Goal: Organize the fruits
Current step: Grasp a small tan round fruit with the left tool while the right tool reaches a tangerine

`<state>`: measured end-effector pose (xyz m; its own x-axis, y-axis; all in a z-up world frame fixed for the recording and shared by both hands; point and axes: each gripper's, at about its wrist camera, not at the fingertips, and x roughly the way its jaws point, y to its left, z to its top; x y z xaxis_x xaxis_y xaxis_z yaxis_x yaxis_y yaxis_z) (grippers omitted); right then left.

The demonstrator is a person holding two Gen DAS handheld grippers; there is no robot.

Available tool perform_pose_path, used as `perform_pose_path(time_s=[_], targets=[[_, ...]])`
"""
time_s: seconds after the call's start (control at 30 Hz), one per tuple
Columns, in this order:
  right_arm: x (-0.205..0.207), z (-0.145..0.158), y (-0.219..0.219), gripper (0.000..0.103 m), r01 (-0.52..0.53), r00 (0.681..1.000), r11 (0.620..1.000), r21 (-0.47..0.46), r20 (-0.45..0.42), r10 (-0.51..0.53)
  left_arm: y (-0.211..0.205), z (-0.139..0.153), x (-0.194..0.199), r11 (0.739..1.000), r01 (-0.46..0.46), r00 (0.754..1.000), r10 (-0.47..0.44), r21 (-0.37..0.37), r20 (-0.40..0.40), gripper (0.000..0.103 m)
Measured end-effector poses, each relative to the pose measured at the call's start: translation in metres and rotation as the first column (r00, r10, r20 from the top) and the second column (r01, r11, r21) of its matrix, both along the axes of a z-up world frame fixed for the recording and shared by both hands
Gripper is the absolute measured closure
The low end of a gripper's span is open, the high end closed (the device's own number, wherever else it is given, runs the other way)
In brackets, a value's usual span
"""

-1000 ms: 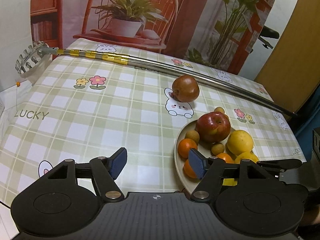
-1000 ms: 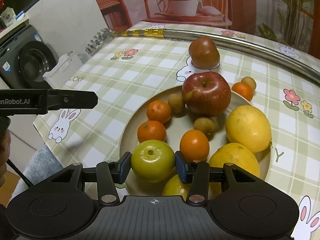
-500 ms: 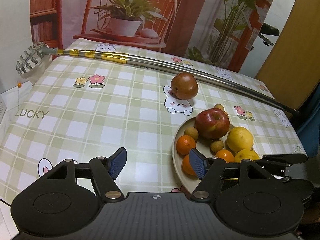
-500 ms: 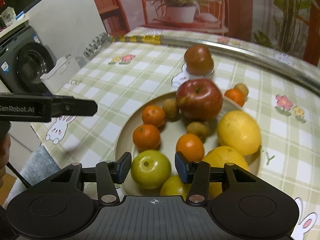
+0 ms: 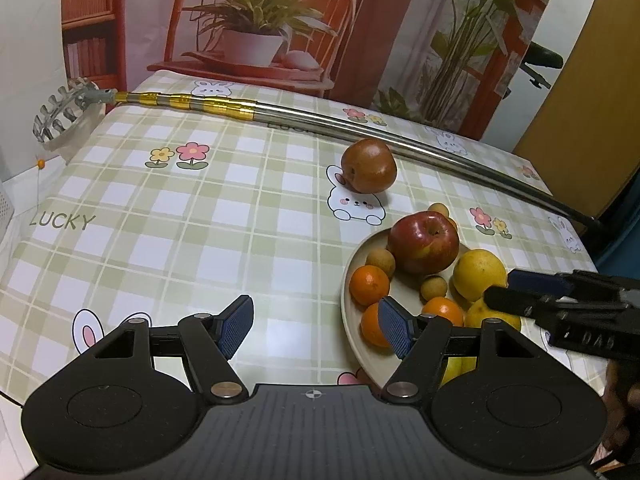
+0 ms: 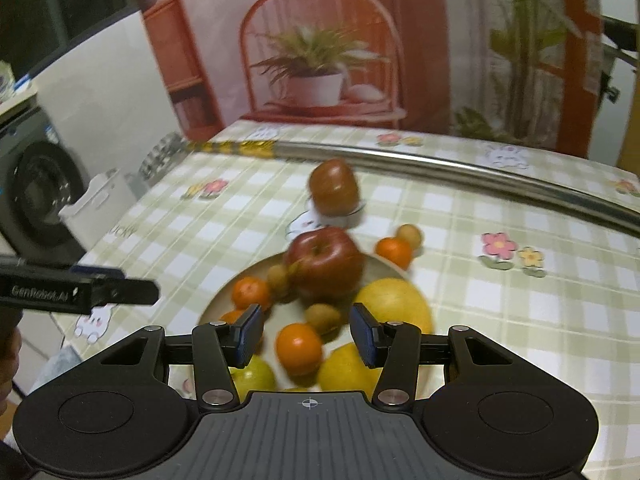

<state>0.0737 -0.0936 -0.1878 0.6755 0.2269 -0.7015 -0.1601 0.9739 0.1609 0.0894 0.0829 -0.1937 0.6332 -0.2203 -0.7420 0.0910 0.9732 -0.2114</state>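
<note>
A beige plate (image 5: 347, 300) (image 6: 214, 300) holds a red apple (image 5: 423, 241) (image 6: 327, 266), yellow lemons (image 5: 479, 274) (image 6: 394, 304), several small oranges (image 5: 369, 285) (image 6: 299, 347), small brown fruits (image 5: 433, 287) and a green apple (image 6: 253, 376). A brown round fruit (image 5: 369, 165) (image 6: 334, 187) lies on the cloth beyond the plate. One orange (image 6: 394, 252) and a small brown fruit (image 6: 410, 235) lie just outside the plate's far rim. My left gripper (image 5: 316, 326) is open over the cloth at the plate's left edge. My right gripper (image 6: 307, 336) is open above the plate's near side, holding nothing.
A long metal pole (image 5: 360, 130) (image 6: 440, 168) with a comb-like head (image 5: 60, 112) crosses the far side of the checked tablecloth. A chair with a potted plant (image 5: 256, 40) stands behind the table. A washing machine (image 6: 36, 196) is at the left in the right wrist view.
My right gripper let go of the green apple on the plate, opened wider and rose back and up. The left gripper stayed open and hardly moved.
</note>
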Motion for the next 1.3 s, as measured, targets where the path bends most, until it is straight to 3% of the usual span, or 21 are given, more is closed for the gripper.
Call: perform_pose_path(time_s=[0.43, 0.8, 1.03, 1.3], targets=[[0.011, 0.006, -0.049, 0.058, 0.108, 0.993, 0.994, 0.025, 0.036, -0.109, -0.018, 0.017, 0.024, 0.998, 0.064, 0.998, -0.064, -0.016, 0.004, 0.032], [0.024, 0.005, -0.089, 0.058, 0.179, 0.982, 0.983, 0.049, 0.054, -0.181, -0.088, 0.041, 0.092, 0.977, 0.210, 0.978, -0.210, -0.046, 0.001, 0.036], [0.030, -0.011, -0.110, 0.058, 0.213, 0.976, 0.975, 0.067, 0.032, -0.215, -0.130, 0.012, 0.158, 0.973, 0.215, 0.966, -0.224, -0.079, -0.128, 0.054], [0.038, -0.028, -0.133, 0.057, 0.243, 0.970, 0.965, 0.097, -0.002, -0.244, -0.163, -0.034, 0.207, 0.975, 0.220, 0.945, -0.223, -0.039, -0.240, 0.060]])
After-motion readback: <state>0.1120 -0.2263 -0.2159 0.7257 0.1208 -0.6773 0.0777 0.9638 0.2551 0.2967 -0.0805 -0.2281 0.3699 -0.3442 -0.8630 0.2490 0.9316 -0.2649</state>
